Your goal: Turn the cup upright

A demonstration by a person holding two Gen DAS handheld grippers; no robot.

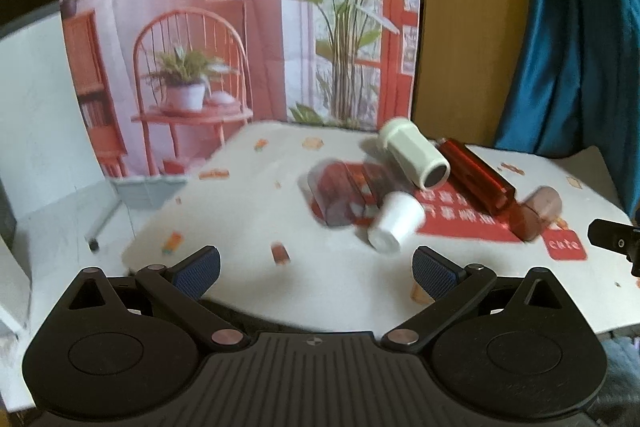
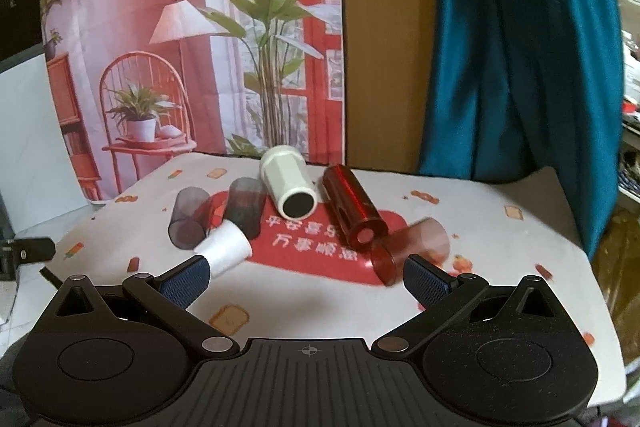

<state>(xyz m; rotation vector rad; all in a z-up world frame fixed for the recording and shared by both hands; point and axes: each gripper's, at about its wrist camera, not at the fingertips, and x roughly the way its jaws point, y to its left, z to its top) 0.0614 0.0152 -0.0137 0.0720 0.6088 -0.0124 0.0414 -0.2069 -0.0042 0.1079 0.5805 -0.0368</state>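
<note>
Several cups lie on their sides on a white tablecloth with a red patch. A small white paper cup lies nearest. A pale green faceted cup lies behind it. A dark red cup and a light red cup lie to the right. Two smoky grey cups lie to the left; they are blurred in the left wrist view. My left gripper is open and empty, short of the white cup. My right gripper is open and empty, in front of the cups.
A printed pink room backdrop hangs behind the table. A blue cloth hangs at the right. A brown board stands behind. A grey tray and a pen lie left of the cloth.
</note>
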